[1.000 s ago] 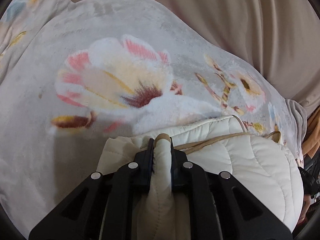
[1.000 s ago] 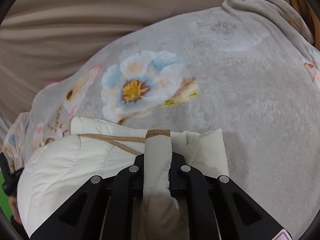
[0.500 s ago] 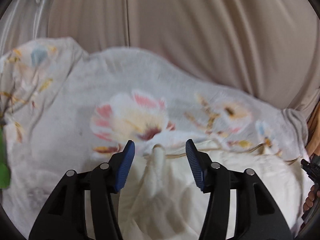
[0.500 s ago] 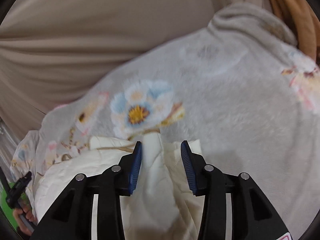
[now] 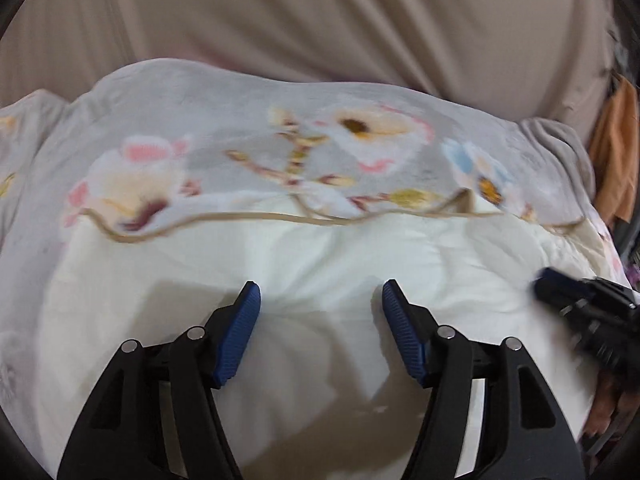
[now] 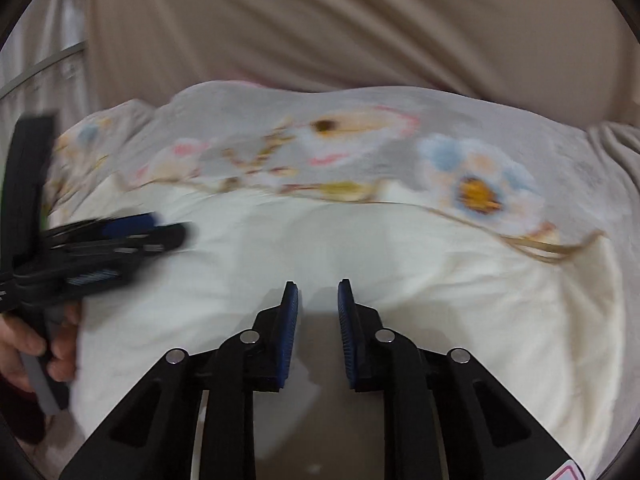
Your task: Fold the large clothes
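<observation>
A cream quilted garment (image 5: 320, 264) with tan trim along its far edge lies folded flat on a grey floral blanket (image 5: 256, 120); it also shows in the right wrist view (image 6: 400, 264). My left gripper (image 5: 321, 292) is open and empty, held just above the garment. My right gripper (image 6: 318, 292) is open with a narrower gap, empty, above the garment. The right gripper shows at the right edge of the left wrist view (image 5: 580, 300). The left gripper, in a hand, shows at the left of the right wrist view (image 6: 112, 236).
The blanket (image 6: 360, 120) covers a beige sofa whose back cushions (image 5: 320, 20) rise behind it. An orange cloth (image 5: 616, 148) hangs at the far right. Pale curtain or wall (image 6: 48, 40) stands at the far left.
Both grippers let go of the garment's trimmed edge, opened and drew back. The released edge now lies flat on the blanket and more of the garment is in view.
</observation>
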Demonstrator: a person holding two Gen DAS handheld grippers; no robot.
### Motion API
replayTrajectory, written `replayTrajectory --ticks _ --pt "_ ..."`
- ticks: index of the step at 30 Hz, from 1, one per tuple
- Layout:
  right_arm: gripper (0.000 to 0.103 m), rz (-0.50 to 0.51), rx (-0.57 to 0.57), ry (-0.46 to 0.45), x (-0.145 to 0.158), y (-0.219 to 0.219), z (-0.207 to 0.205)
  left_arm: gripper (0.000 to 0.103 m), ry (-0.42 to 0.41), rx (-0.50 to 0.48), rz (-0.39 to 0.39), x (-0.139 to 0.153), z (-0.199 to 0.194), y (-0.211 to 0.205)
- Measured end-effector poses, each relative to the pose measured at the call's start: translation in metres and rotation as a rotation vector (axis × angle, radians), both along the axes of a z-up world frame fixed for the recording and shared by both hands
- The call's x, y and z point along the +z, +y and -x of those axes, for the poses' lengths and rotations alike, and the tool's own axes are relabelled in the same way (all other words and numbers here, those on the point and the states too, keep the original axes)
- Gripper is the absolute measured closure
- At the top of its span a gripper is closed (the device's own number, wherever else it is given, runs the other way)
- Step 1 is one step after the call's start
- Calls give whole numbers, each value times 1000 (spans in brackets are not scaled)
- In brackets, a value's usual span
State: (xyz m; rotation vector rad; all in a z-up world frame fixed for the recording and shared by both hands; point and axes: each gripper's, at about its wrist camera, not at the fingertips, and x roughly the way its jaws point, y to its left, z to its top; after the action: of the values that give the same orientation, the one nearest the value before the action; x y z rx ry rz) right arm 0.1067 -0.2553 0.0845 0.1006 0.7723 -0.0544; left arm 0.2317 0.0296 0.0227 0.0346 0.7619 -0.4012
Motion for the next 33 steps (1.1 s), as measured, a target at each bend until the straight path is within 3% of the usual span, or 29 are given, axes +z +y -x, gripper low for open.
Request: replayTrajectory --ticks 4,6,8,9,11,12,15,20,24,26,27,28,31,33 --pt "90 -52 -207 18 -13 -84 18 42 -30 171 -71 -4 -21 52" --pt "102 -98 -255 26 -20 -110 27 43 -15 209 -33 -7 -27 79" --pt "103 -155 -257 40 -28 -123 31 45 16 220 28 -12 -32 96" --pt "103 -160 -259 42 -31 -123 29 41 13 254 23 -14 -32 99" --pt "103 -106 -263 50 -34 -115 26 23 37 341 -9 -25 -35 105" --pt "103 -60 -261 59 -36 -109 23 23 93 335 43 -33 -41 111" --pt "103 10 -253 82 -40 -99 16 22 157 317 114 -41 -50 119" --pt "103 -42 -253 79 -42 -104 20 21 137 325 53 -42 -48 109" --pt "103 -108 -259 46 -35 -112 26 22 133 331 81 -38 -47 114" --pt "102 -143 -295 5 -18 -113 41 24 109 356 84 -23 -34 123" --pt "92 -163 -287 -18 -8 -109 48 24 84 357 84 -13 -22 127" --pt "90 -176 -267 -39 4 -100 57 24 60 346 88 -3 -10 128" --pt "90 -123 -161 -57 34 -53 75 23 3 274 81 26 33 121" --pt "90 -135 -50 -39 38 -15 82 20 0 187 83 34 62 106"
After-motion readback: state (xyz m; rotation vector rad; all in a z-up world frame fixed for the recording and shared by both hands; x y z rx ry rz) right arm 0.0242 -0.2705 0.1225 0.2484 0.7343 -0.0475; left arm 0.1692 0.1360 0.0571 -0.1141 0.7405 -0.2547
